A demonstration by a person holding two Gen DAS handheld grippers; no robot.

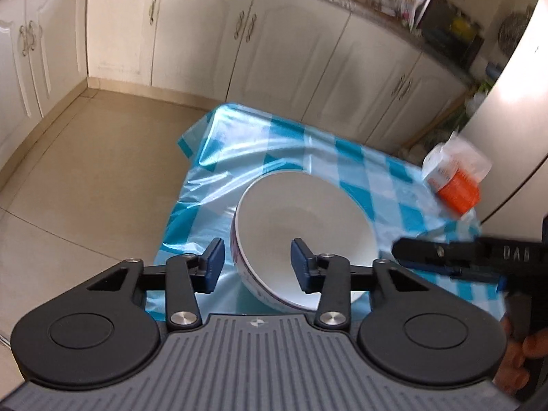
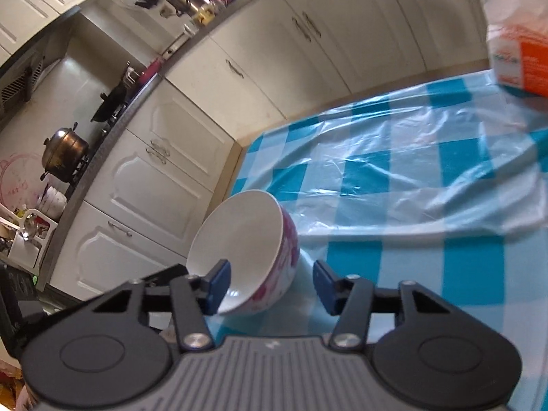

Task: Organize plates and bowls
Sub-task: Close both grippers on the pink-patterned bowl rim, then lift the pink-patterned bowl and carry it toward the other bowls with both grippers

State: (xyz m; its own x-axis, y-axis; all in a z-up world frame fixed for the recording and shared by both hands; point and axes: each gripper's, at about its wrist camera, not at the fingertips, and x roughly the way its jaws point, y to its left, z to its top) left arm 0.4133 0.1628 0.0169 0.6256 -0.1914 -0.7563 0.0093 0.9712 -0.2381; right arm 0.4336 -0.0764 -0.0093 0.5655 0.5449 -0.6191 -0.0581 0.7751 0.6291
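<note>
A white bowl (image 1: 308,219) with pink flowers on its outside (image 2: 239,236) stands near the corner of a table under a blue-checked cloth (image 1: 274,150). My left gripper (image 1: 257,257) straddles the bowl's left wall: one pad hangs outside, the other over the inside, and neither presses on it. From the opposite side my right gripper (image 2: 272,274) straddles the other wall the same way, with a gap on the outer pad's side. In the left wrist view the right gripper (image 1: 411,257) reaches in from the right edge, a hand (image 1: 520,359) behind it.
An orange-and-white packet (image 1: 455,178) (image 2: 517,54) lies at the far side of the table on crinkled clear plastic. Cream cabinets (image 1: 205,34) run along the wall beyond, and a fridge (image 1: 513,120) stands on the right. A pot (image 2: 63,157) sits on the stove.
</note>
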